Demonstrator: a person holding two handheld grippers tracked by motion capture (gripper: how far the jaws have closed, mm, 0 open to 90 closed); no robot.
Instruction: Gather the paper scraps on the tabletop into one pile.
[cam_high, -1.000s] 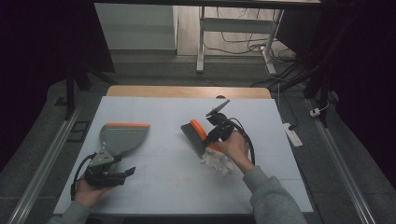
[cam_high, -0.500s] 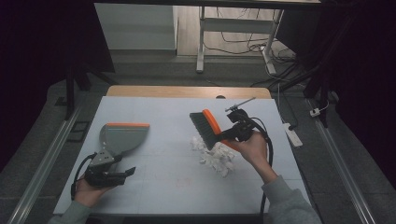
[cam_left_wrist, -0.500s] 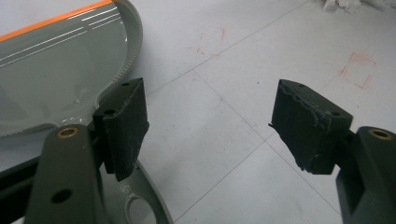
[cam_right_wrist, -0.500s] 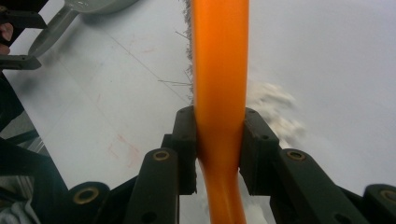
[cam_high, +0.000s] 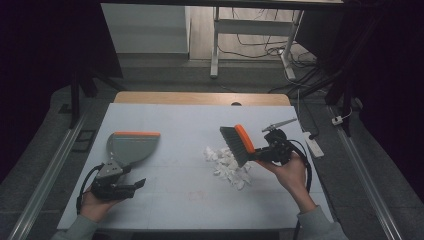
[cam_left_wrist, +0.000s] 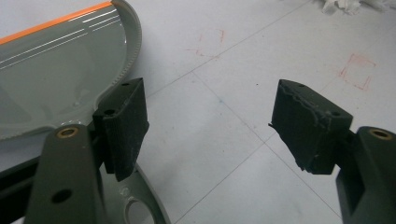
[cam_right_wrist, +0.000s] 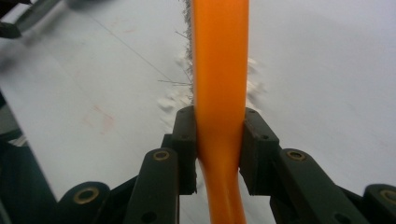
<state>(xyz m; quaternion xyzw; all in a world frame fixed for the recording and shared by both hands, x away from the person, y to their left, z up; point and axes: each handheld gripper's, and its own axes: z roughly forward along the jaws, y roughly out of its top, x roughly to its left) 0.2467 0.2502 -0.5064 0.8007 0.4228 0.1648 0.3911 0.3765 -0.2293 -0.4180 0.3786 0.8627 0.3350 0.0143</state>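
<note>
Right gripper (cam_high: 267, 152), jaws clamped on brush (cam_high: 239, 144) handle, holds bristles at scraps (cam_high: 227, 165), prob. to sweep. Left gripper (cam_high: 131, 185), jaws apart w/ nothing between, rests just beside dustpan (cam_high: 131, 148), well left of scraps.

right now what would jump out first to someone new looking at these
The orange-backed brush clamped in the right tongs, poised over a heap of white scraps mid-table. Next, the grey dustpan with its orange lip at the left, beside the open left tongs.
</note>
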